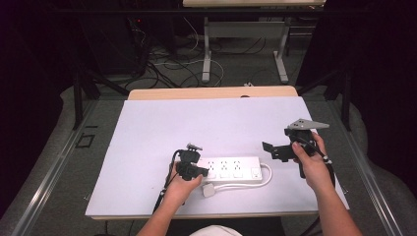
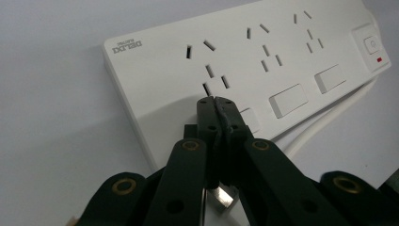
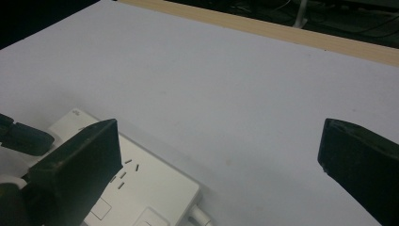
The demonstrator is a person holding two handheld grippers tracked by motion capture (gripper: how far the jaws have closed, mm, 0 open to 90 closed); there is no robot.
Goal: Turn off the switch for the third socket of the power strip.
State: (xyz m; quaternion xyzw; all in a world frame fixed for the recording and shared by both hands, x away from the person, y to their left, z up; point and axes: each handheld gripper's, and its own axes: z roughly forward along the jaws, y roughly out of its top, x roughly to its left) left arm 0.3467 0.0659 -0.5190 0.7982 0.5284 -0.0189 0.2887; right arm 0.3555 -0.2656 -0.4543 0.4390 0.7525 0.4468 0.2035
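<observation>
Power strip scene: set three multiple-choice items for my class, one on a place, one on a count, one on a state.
1. Where do the tips of the left gripper sit?
A. Over the power strip, by its socket nearest the brand mark
B. On the bare sheet, far from the strip
C. On the wooden table edge

2. How many socket groups does the power strip have?
A. One
B. Three
C. Six

3. How do the jaws of the right gripper stand?
A. Shut on the cable
B. Shut on nothing
C. Wide open, nothing between them

Answers:
1 A: the left gripper view shows the closed tips at the strip's top face below that socket.
2 B: three sets of slots run along the strip.
3 C: the right gripper view shows both jaws far apart over the white sheet.
</observation>
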